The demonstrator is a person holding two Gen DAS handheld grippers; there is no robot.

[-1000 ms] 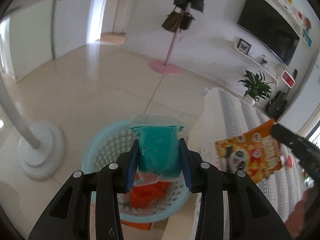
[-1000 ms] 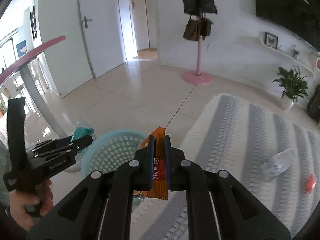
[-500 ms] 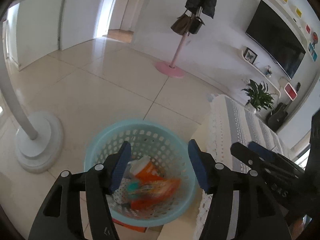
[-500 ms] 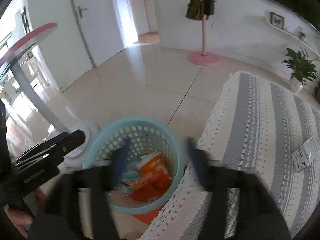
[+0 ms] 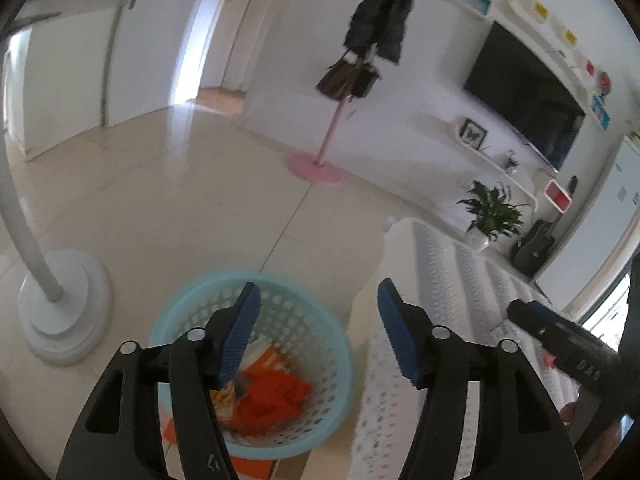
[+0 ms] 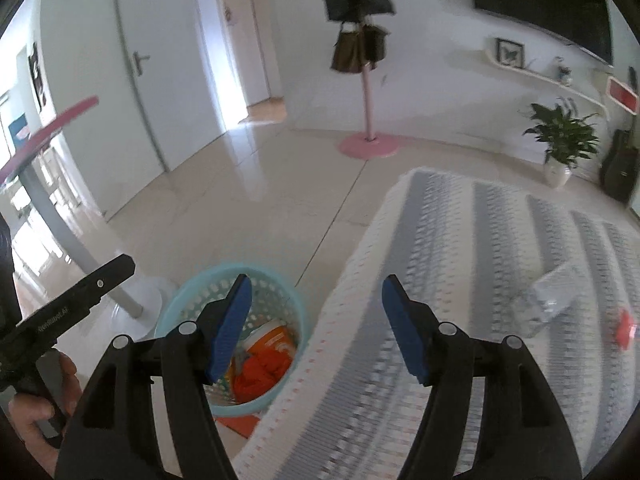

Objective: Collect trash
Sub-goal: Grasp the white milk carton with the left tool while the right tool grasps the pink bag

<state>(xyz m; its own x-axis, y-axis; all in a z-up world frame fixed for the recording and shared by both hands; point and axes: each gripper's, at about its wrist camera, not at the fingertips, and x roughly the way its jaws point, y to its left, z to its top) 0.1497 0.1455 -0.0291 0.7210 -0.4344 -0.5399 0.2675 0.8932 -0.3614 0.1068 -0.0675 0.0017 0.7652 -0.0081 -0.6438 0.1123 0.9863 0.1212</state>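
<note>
A light blue perforated basket (image 5: 320, 320) stands on the tiled floor by the corner of a striped cloth surface (image 6: 460, 280). It holds orange and red wrappers (image 5: 276, 400); it also shows in the right wrist view (image 6: 288, 296). My left gripper (image 5: 318, 336) is open and empty above the basket's right rim. My right gripper (image 6: 316, 328) is open and empty above the cloth's edge, right of the basket. A clear plastic wrapper (image 6: 556, 296) and a small red scrap (image 6: 624, 328) lie on the cloth at the right.
A white lamp base (image 5: 60, 312) with a curved pole stands left of the basket. A pink coat stand (image 5: 316, 164) is further back on the floor. A potted plant (image 5: 488, 216) and a TV wall are at the far right. An orange sheet lies under the basket.
Both grippers opened and let go: the teal packet and the orange snack bag dropped into the basket. Both grippers have since lifted and swung a little right.
</note>
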